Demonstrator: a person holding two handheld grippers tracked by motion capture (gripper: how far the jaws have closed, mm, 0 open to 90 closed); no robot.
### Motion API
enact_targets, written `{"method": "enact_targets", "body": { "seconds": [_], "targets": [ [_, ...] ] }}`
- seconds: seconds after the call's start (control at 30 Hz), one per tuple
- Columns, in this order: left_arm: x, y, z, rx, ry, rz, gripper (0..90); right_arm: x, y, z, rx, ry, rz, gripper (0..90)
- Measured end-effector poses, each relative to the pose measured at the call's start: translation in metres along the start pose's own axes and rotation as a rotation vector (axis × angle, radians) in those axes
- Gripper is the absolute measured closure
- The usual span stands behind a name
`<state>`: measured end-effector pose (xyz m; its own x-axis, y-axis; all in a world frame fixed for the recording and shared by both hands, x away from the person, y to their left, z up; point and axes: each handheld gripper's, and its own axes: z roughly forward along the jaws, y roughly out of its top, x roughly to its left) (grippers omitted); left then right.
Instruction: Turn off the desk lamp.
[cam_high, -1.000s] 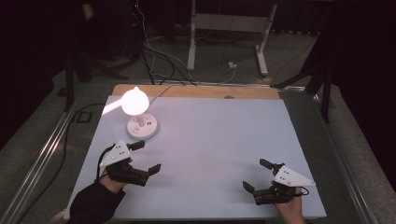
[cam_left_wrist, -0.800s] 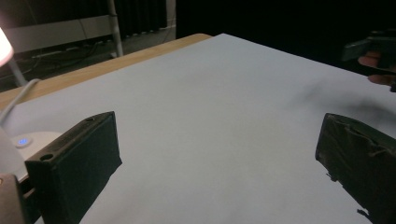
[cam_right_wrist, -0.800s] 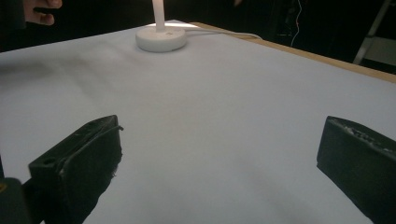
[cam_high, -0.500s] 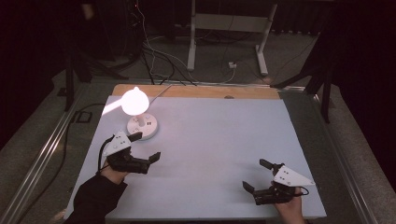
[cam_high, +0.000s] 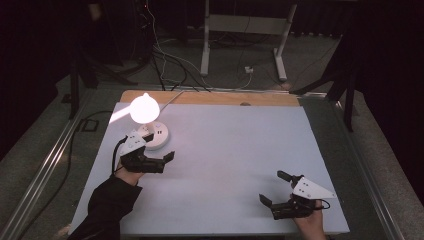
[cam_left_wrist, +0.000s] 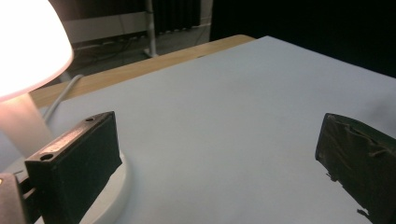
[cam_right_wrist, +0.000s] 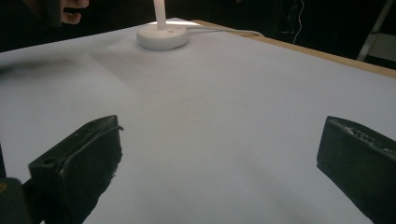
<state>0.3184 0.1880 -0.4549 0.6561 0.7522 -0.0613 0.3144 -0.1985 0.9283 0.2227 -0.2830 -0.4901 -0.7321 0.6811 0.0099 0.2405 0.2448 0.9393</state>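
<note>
High view shows the left gripper (cam_high: 162, 161) wide open, right beside the lit lamp (cam_high: 145, 108) and its round white base (cam_high: 159, 136). The right gripper (cam_high: 276, 188) waits open, far off. A bump might tip the lamp over.

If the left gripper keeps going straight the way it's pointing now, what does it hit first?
Probably nothing. The left gripper points across the bare white table top. The lamp base sits beside its one jaw, off the line, though depth there is hard to judge.
</note>
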Motion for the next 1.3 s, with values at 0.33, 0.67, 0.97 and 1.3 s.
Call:
{"method": "enact_targets", "body": {
  "seconds": [0.33,0.67,0.97,1.3],
  "targets": [
    [0.018,-0.006,0.014,0.038,0.024,-0.030,1.5,0.000,0.000,0.000,0.000,0.003,0.003,0.0],
    [0.030,-0.013,0.024,0.079,0.155,-0.074,13.1,0.000,0.000,0.000,-0.002,0.004,0.005,0.0],
    [0.034,-0.017,0.031,0.091,0.234,-0.082,41.0,0.000,0.000,0.001,0.000,0.004,0.006,0.0],
    [0.040,-0.021,0.038,0.125,0.315,-0.076,68.0,-0.001,0.000,0.001,0.000,0.006,0.006,0.0]
  ]
}}
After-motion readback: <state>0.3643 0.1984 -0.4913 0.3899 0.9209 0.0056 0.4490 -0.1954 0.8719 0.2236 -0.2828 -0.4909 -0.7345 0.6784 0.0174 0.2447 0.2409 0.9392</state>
